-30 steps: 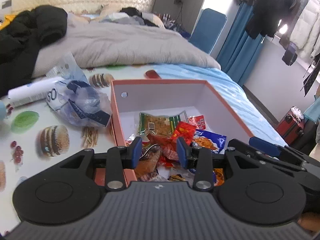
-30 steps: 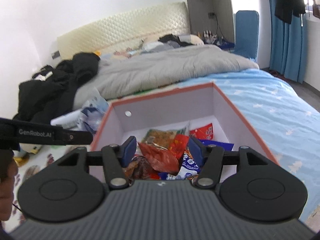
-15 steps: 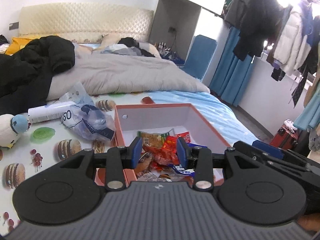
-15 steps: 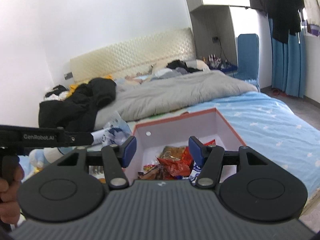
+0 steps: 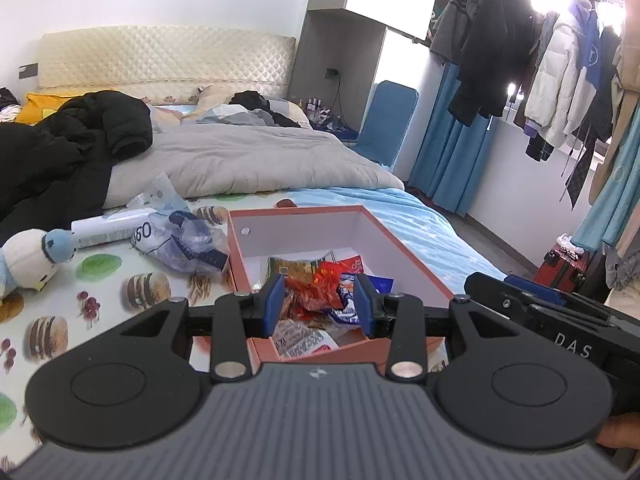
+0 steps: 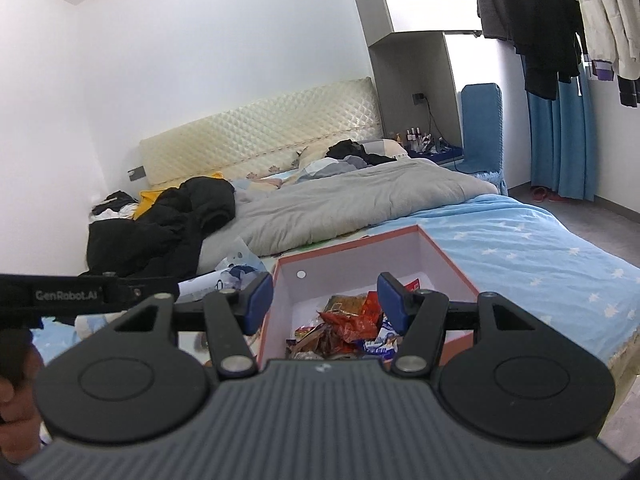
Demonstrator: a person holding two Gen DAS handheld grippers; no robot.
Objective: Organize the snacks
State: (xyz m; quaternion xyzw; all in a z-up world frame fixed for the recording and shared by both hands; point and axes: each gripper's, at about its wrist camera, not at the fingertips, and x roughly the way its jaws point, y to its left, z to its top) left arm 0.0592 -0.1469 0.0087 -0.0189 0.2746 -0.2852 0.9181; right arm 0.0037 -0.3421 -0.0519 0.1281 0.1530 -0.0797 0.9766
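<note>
Left wrist view: bed (image 5: 256,160) fills the room behind; on its printed mat (image 5: 100,292) sits an orange box (image 5: 404,256), long axis running away from the camera toward the grey quilt. Snacks (image 5: 320,296), a loose heap of red, green and blue packets, lie inside at the near end of the box; the far end shows bare white floor. Outside the box, to its left on the mat, lie a crumpled plastic bag (image 5: 180,244), a white tube (image 5: 108,226) and a plush toy (image 5: 28,258). No snack packet is clearly seen outside the box, though the bag's contents cannot be read.

Left gripper (image 5: 319,306): jaws parted, nothing between the pads; the heap shows through the gap, lying below and ahead of the tips, not touching them.

Right gripper (image 6: 325,306): jaws parted somewhat wider, also empty. In the right wrist view the box (image 6: 452,264) lies ahead and below, with snacks (image 6: 348,328) framed in the gap, clear of the pads. A hand (image 6: 16,400) shows at the lower left edge of that view.

Judgement: both tools stand back from the box, pointed along its long axis, with neither clearly nearer. Any next pick would call for a forward and downward reach into the near end. The task looks largely done as regards the box.
</note>
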